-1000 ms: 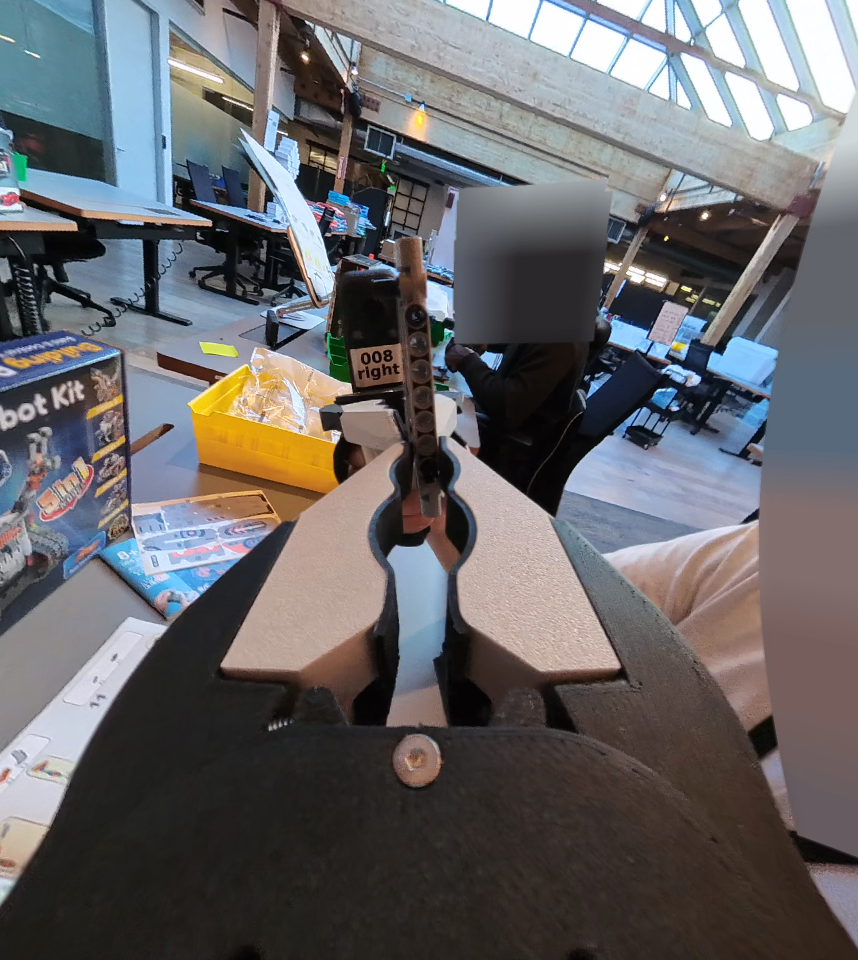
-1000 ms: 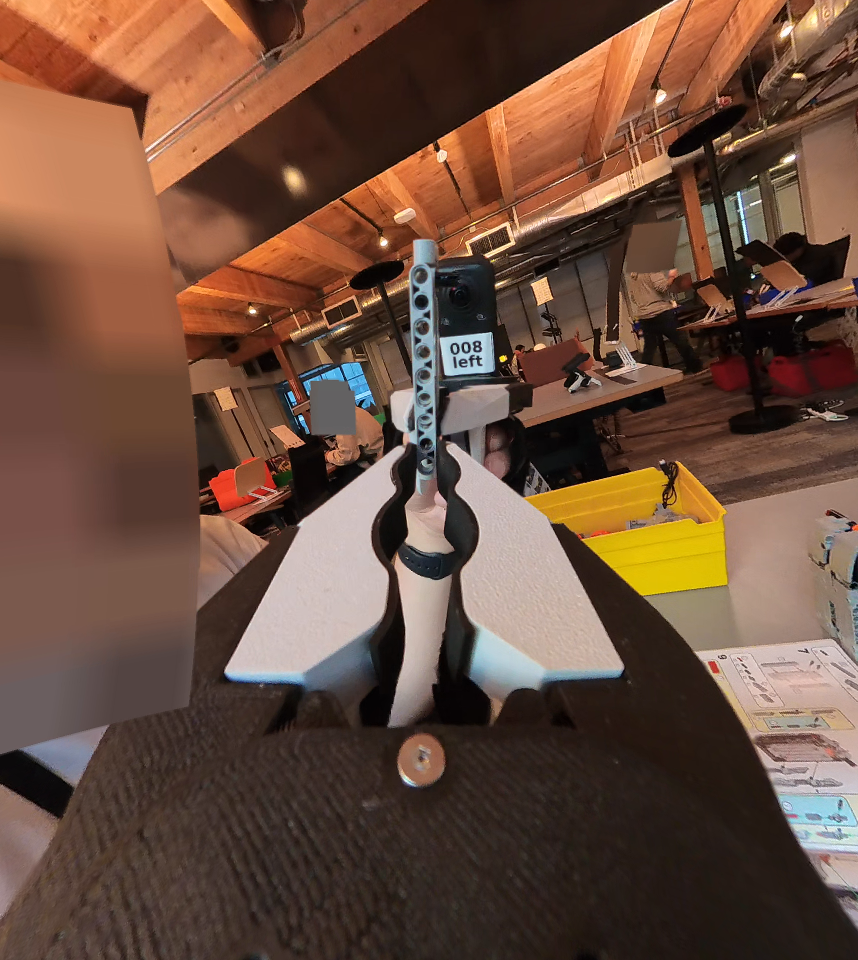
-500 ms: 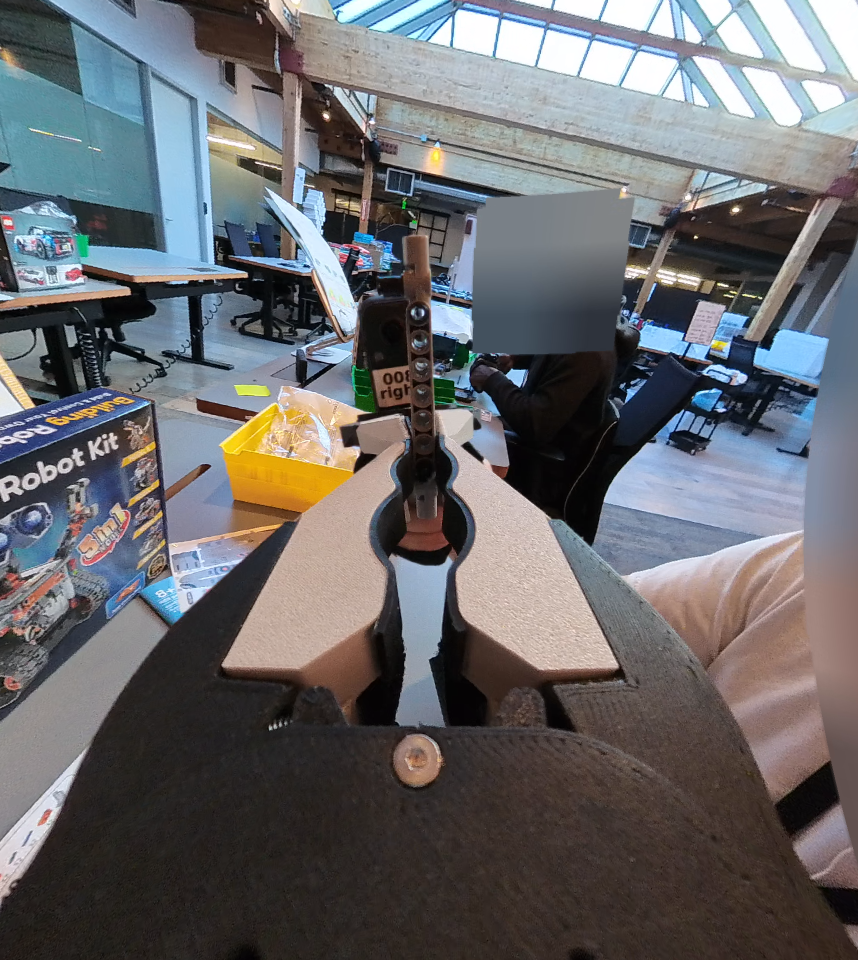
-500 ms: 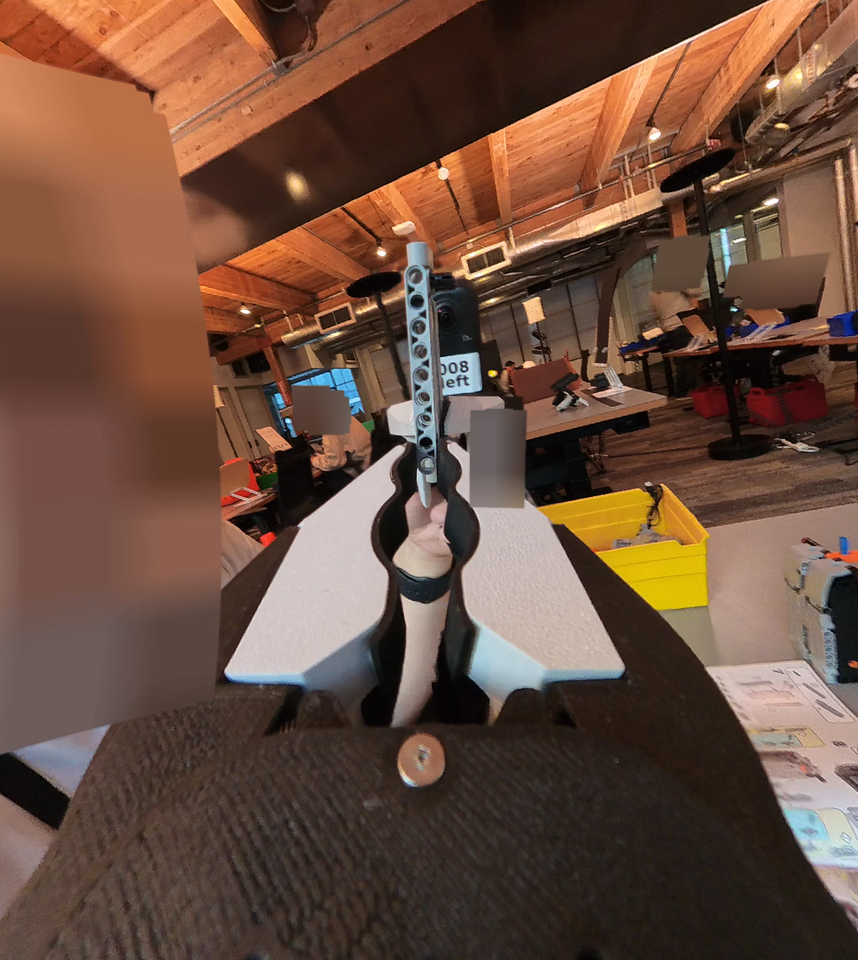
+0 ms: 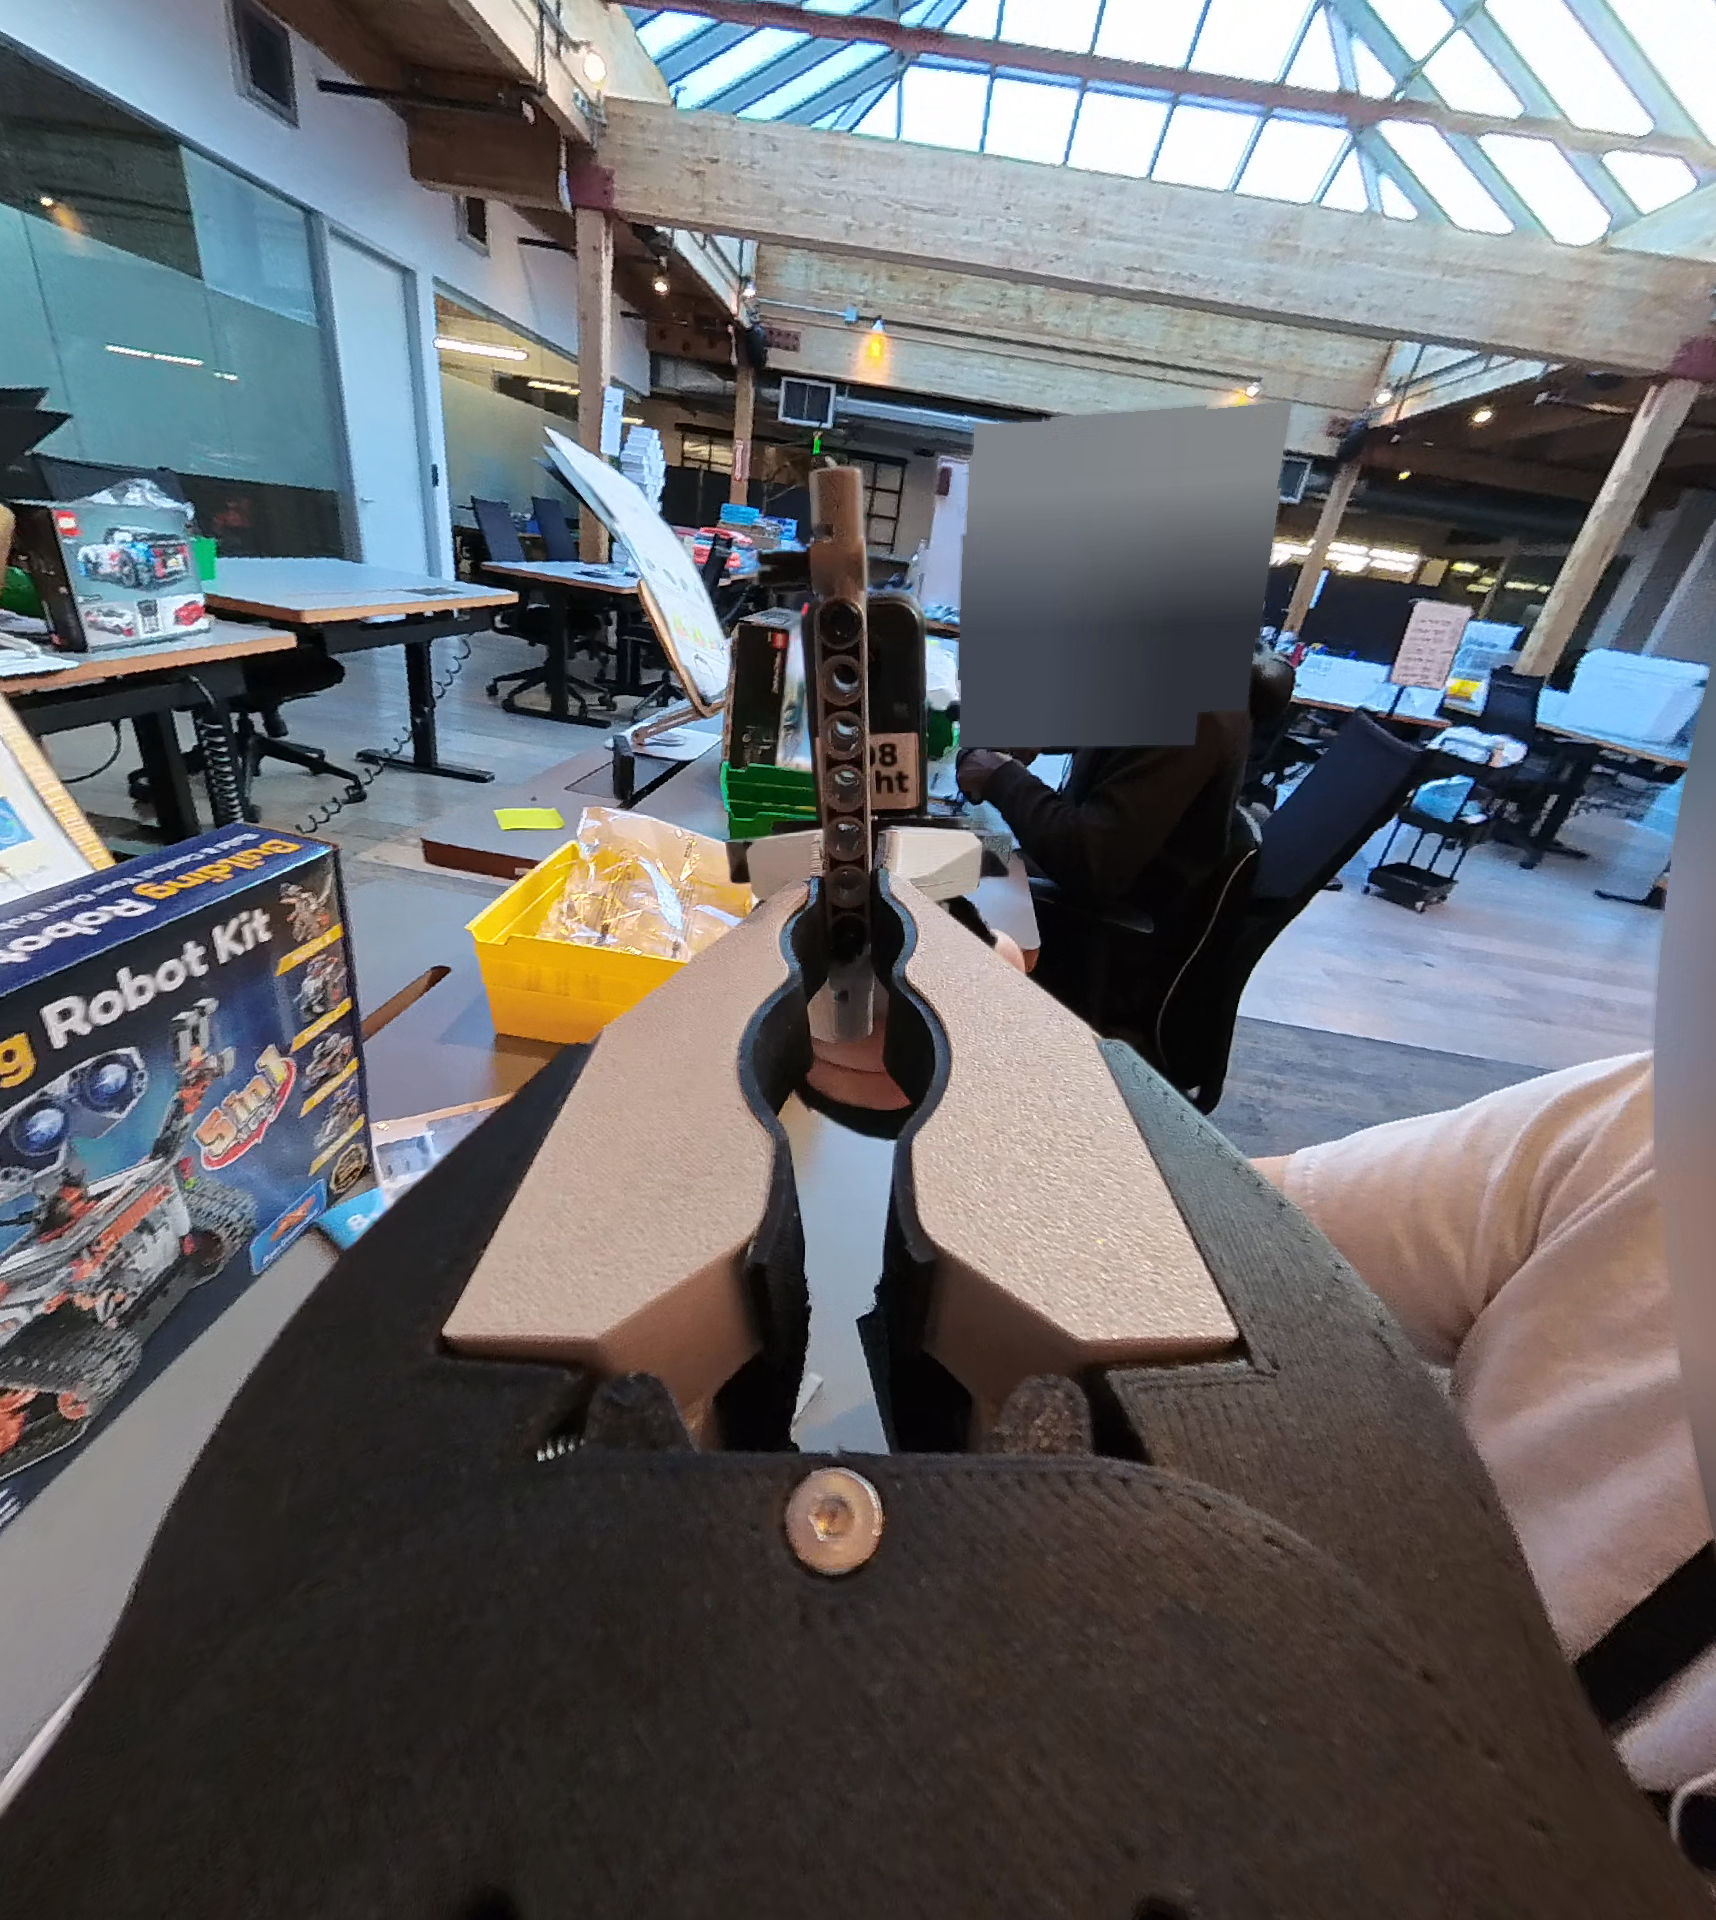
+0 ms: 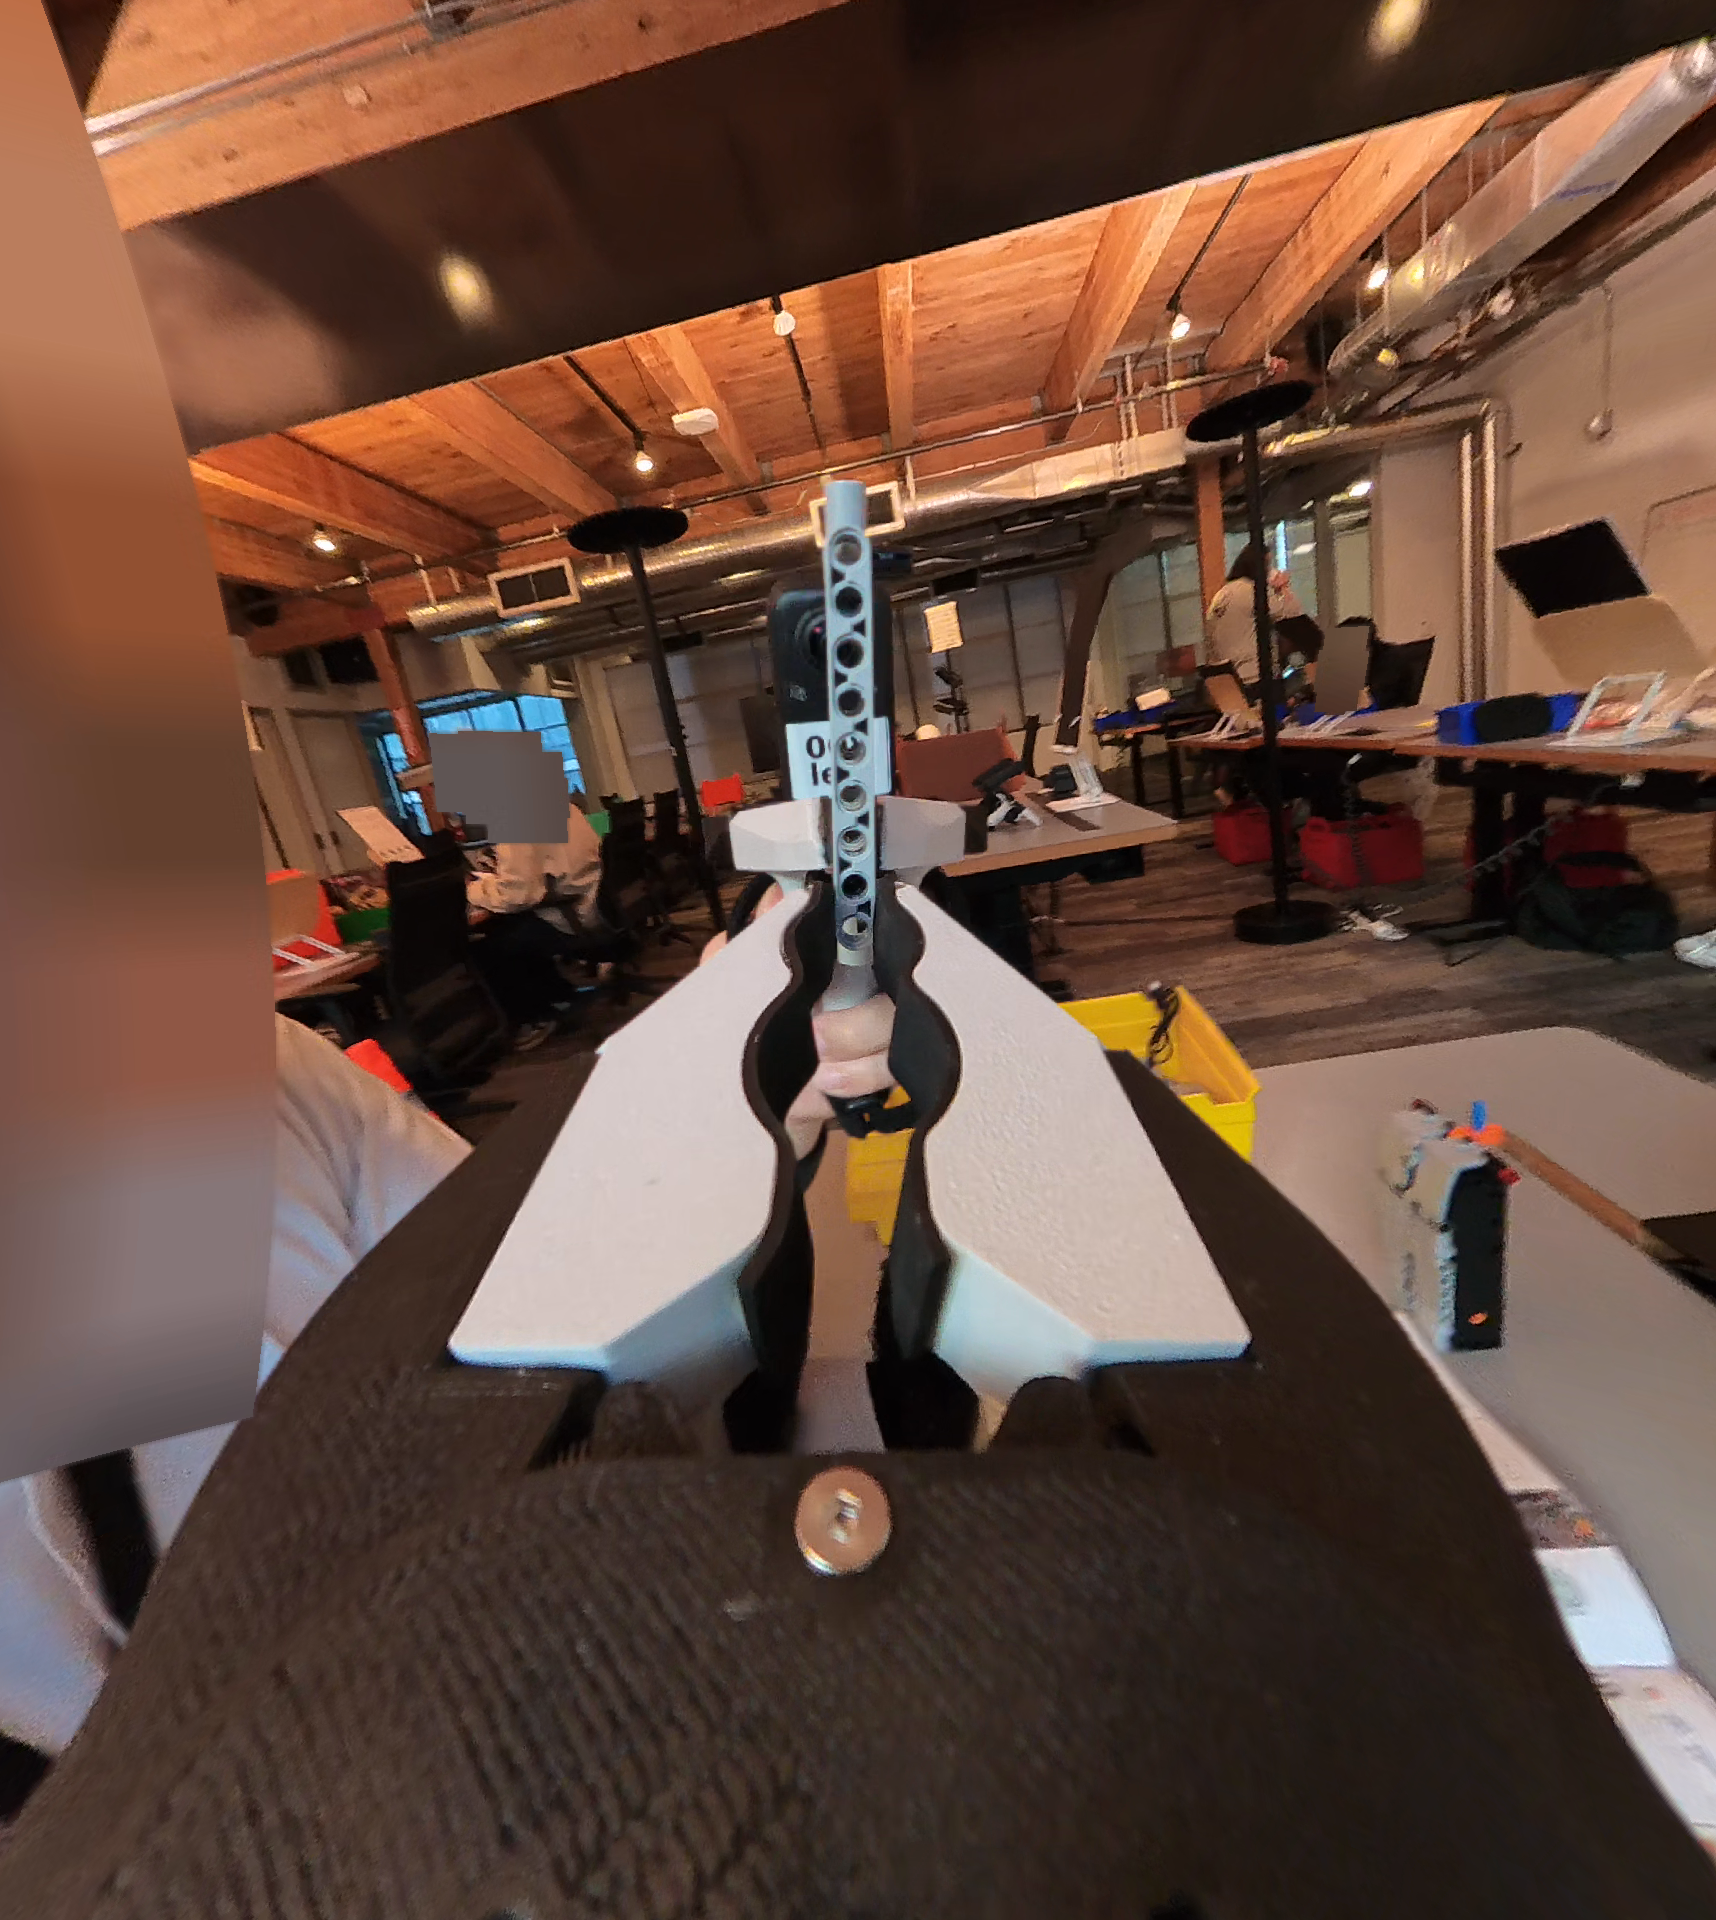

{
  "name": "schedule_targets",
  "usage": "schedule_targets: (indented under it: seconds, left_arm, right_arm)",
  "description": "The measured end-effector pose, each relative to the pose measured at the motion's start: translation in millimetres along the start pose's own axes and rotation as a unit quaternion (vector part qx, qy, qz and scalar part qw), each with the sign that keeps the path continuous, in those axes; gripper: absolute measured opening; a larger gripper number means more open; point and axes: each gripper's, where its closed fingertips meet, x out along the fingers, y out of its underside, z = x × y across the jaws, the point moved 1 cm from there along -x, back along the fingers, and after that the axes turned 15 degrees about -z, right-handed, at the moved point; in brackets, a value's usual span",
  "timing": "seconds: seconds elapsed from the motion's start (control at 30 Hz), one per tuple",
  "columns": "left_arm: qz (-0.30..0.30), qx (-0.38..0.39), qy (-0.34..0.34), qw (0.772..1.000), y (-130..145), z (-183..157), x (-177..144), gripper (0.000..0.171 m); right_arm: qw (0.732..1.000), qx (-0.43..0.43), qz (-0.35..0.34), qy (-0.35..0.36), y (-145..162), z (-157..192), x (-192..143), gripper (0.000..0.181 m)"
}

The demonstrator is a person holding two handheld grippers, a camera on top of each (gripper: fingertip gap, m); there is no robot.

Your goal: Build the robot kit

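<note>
A grey beam with a row of round holes (image 5: 843, 748) stands upright in the air between my two grippers, which face each other tip to tip. My left gripper (image 5: 846, 920) is shut on the beam's lower part. My right gripper (image 6: 852, 914) is shut on the same beam (image 6: 852, 727) from the other side. In each view the other gripper's pale fingers and black camera show just behind the beam. A hand shows through the gap below the beam in both views.
A blue robot kit box (image 5: 106, 1143) stands at the left on the grey table (image 6: 1612, 1403). There is a yellow bin with a plastic bag (image 5: 573, 966), another yellow bin (image 6: 1186, 1081), a grey-and-black module (image 6: 1446, 1236) and an instruction sheet (image 6: 1664, 1714). A person's pale sleeve (image 5: 1508, 1299) is close. The grippers are tip to tip, or close to it.
Both grippers have stayed shut on the beam and have tilted and shifted together. The box, bins and module have drifted in the views. The instruction sheets have slid mostly out of sight.
</note>
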Motion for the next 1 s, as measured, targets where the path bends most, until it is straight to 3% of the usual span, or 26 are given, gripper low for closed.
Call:
schedule_targets:
  seconds: [0.33, 0.5, 0.63, 0.77, 0.93, 1.0]
  left_arm:
    - [-0.030, -0.058, 0.027, 0.997, -3, -4, 4, 0.005]
    - [-0.018, 0.062, 0.009, 0.998, -3, -6, 6, 0.005]
    - [-0.024, 0.064, 0.015, 0.998, -5, -8, 5, 0.005]
    - [-0.043, 0.023, 0.025, 0.999, -9, -10, 6, 0.005]
    - [-0.058, -0.011, 0.041, 0.997, -9, -12, 12, 0.006]
    - [-0.047, -0.012, 0.036, 0.998, -6, -12, 14, 0.016]
  right_arm:
    - [0.995, -0.104, -0.001, -0.007, -5, 6, 0, 0.007]
    - [0.999, 0.046, -0.012, -0.022, -6, 5, 0, 0.007]
    - [0.998, 0.050, -0.016, -0.015, -5, 7, 2, 0.007]
    - [0.999, -0.038, -0.023, -0.005, -9, 11, 4, 0.007]
    - [0.997, 0.058, -0.033, -0.025, -15, 8, -1, 0.006]
    - [0.996, 0.076, -0.049, -0.017, -22, 3, -6, 0.006]
